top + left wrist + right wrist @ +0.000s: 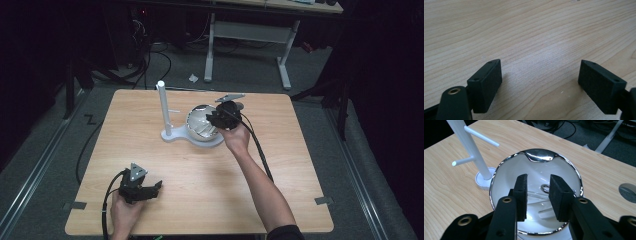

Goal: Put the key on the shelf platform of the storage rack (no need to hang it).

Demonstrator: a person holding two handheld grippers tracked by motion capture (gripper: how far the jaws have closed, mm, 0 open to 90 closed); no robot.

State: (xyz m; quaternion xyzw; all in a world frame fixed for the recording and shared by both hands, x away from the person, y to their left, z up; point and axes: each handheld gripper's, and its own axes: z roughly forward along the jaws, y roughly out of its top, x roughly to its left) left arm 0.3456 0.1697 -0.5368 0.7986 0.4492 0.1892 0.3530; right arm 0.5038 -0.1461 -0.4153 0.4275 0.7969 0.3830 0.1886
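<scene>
The shiny metal bowl (536, 170) sits on the surface (200, 170) just at three o'clock of the white peg stand (163, 107), past the middle of the top. The right tool (537, 195) hangs over its hollow, jaws a little apart and grasping nothing; something small and ringed lies inside, too unclear to name. The bowl looks rigid, light and slippery, so the chrome rim is probably the best place to pinch. The left tool (539, 80) rests released at seven o'clock.
</scene>
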